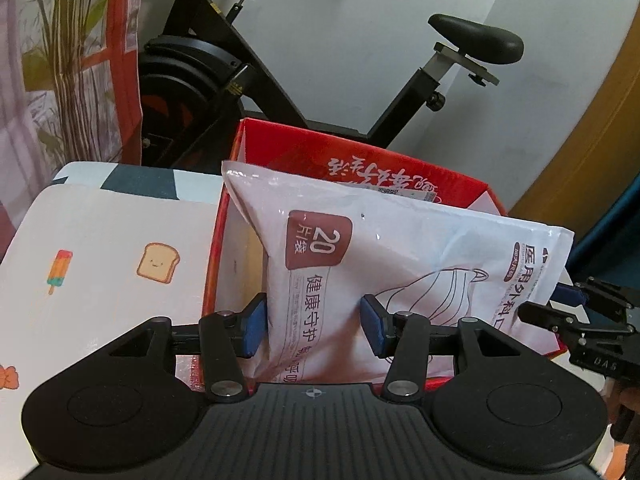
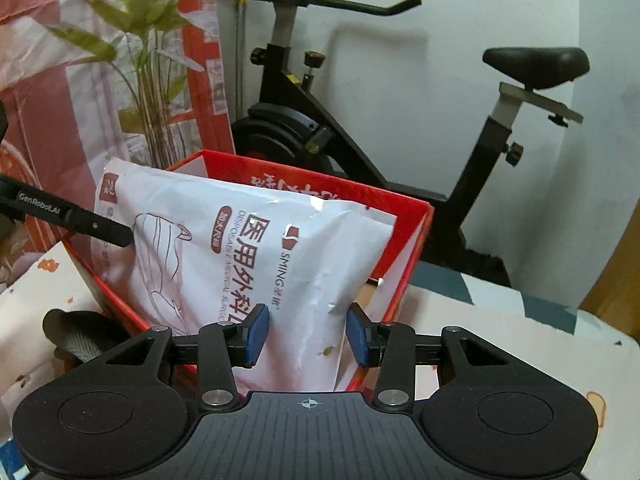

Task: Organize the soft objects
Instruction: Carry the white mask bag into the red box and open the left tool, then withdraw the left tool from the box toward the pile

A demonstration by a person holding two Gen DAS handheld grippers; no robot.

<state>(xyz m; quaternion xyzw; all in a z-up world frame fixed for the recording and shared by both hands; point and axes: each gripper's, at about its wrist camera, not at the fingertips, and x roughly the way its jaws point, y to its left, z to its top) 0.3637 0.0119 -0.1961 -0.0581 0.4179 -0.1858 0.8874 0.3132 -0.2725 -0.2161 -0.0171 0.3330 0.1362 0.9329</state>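
Note:
A white plastic pack of surgical masks (image 1: 400, 256) with brown print stands tilted in an open red cardboard box (image 1: 360, 152). My left gripper (image 1: 314, 326) has its blue pads on either side of the pack's lower left part, pressing it. My right gripper (image 2: 306, 336) is closed on the pack (image 2: 260, 264) at its lower right part, above the box (image 2: 320, 176). The right gripper's fingers (image 1: 568, 312) show at the right edge of the left wrist view. The left gripper's arm (image 2: 72, 216) shows in the right wrist view.
The box sits on a white table cover with cartoon toast and popsicle prints (image 1: 100, 264). A black exercise bike (image 1: 256, 80) stands behind the box against a white wall. A plant wrapped in clear plastic (image 2: 136, 64) is at the back left. A grey rolled object (image 2: 76, 336) lies left of the box.

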